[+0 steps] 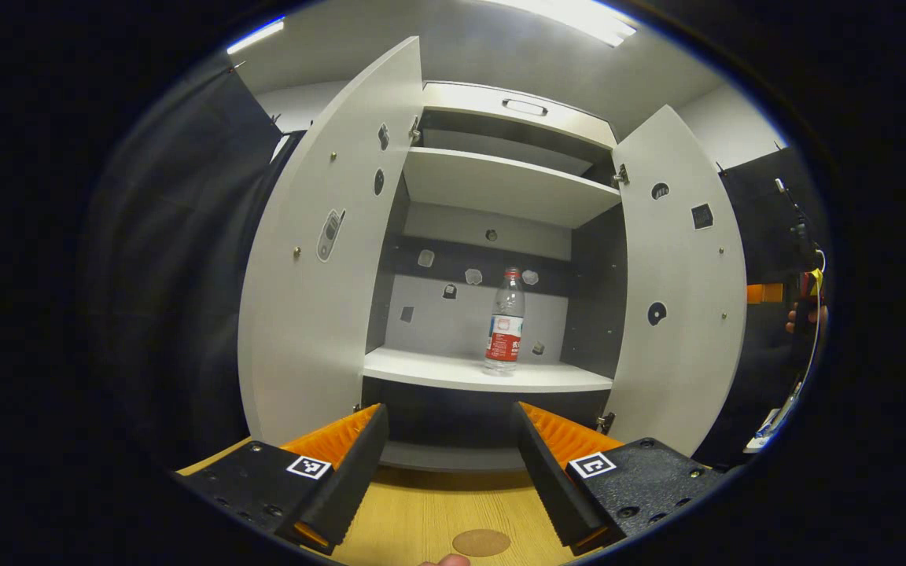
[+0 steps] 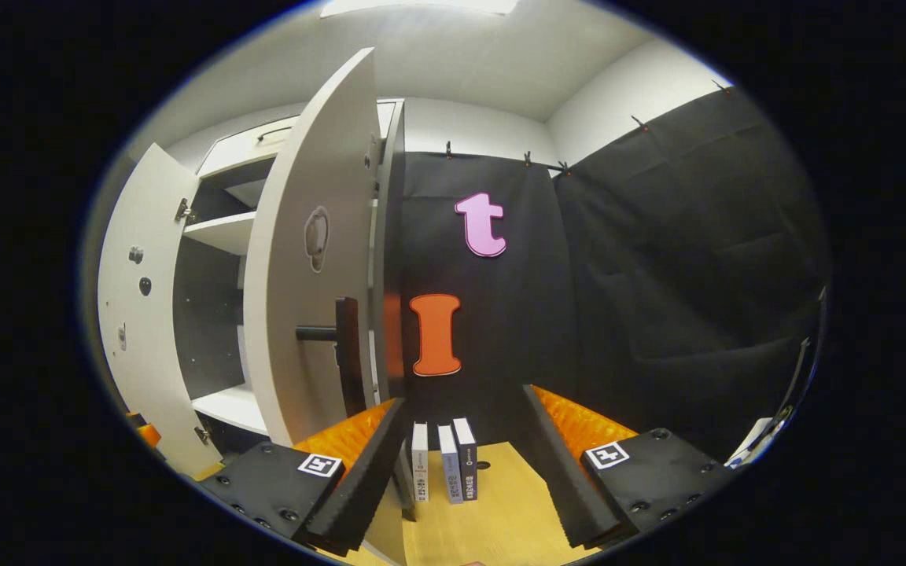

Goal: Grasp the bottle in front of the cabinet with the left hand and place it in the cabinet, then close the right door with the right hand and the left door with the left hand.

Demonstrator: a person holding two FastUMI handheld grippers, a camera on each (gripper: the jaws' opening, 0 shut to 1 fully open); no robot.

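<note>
A clear water bottle (image 1: 505, 322) with a red label stands upright on the lower shelf (image 1: 437, 371) of the white cabinet, right of the middle. Both doors are swung wide: the left door (image 1: 315, 267) and the right door (image 1: 681, 299). My left gripper (image 1: 449, 410) is open and holds nothing, low in front of the cabinet and well back from the bottle. In the right gripper view, the right door (image 2: 303, 259) stands nearly edge-on with its black handle (image 2: 343, 346) facing me. My right gripper (image 2: 462, 399) is open, just right of that door's outer face.
The cabinet stands on a wooden tabletop (image 1: 421, 511) with a round brown disc (image 1: 481, 542) near me. Three small books (image 2: 445, 468) stand upright on the table beside the cabinet. Black cloth walls close in both sides. A hand (image 1: 803, 314) shows at the far right of the left gripper view.
</note>
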